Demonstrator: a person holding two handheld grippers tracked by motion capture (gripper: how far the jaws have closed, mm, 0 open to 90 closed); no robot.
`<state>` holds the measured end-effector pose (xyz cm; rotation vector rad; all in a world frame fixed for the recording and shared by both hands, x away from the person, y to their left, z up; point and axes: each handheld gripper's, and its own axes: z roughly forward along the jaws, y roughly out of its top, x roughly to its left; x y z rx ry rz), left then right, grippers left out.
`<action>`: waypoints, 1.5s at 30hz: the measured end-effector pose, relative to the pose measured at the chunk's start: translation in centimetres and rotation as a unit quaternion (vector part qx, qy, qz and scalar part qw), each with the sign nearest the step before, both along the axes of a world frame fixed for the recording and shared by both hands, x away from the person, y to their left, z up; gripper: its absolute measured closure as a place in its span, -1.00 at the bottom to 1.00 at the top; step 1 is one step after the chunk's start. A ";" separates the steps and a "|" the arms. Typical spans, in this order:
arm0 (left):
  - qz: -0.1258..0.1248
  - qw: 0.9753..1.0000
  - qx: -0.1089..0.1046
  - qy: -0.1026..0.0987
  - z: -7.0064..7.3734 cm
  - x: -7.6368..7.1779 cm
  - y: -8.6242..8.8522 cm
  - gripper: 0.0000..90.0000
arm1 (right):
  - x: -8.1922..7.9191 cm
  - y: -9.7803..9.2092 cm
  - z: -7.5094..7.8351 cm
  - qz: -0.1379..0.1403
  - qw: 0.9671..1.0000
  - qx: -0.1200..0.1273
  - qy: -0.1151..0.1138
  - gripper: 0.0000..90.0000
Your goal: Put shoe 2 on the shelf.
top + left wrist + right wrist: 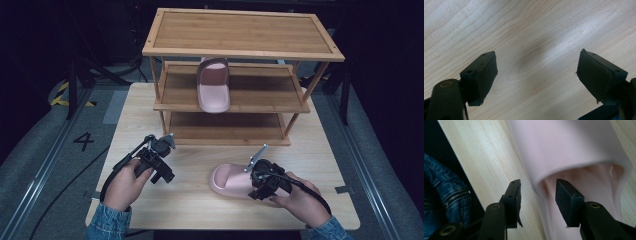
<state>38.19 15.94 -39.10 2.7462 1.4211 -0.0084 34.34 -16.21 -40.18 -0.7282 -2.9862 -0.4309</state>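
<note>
A pink slipper [227, 181] lies on the wooden table [200, 160] in front of the rack, toe to the left. My right gripper [255, 189] is at its heel end. In the right gripper view the slipper [564, 145] is close up and my right gripper [537, 187] is open astride its side wall, one jaw inside on the footbed and one outside over the table. A second pink slipper [214, 85] rests on the rack's middle shelf. My left gripper [165, 175] hovers over bare table, and in its own view the left gripper [536, 72] is wide open with nothing between its jaws.
A three-shelf bamboo shoe rack [240, 30] stands at the back of the table, with its top and bottom shelves bare. A denim sleeve [446, 202] shows beside the table's near edge. Dark floor with cables surrounds the table.
</note>
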 end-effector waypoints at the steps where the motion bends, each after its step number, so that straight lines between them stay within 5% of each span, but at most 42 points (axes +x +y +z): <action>1: 0.000 1.000 0.001 0.000 0.0 0.0 0.0 -0.61 | 0.1 0.2 -0.2 0.005 1.000 -0.002 -0.001 0.27; 8: -0.006 1.000 0.004 0.002 0.0 -0.1 0.0 -0.61 | 0.0 1.3 -1.5 0.015 1.000 -0.019 -0.012 0.46; 20: -0.005 1.000 0.003 0.000 0.0 -0.3 0.3 -0.61 | -0.5 2.0 -1.1 0.049 0.997 -0.027 -0.048 0.75; 30: -0.006 1.000 0.001 -0.003 0.2 -0.4 0.5 -0.61 | -0.2 2.0 -0.7 0.040 0.999 -0.021 -0.027 0.82; 45: 0.003 1.000 -0.005 0.004 0.2 0.0 0.5 -0.61 | 0.4 0.5 4.0 0.011 1.000 0.008 -0.017 0.82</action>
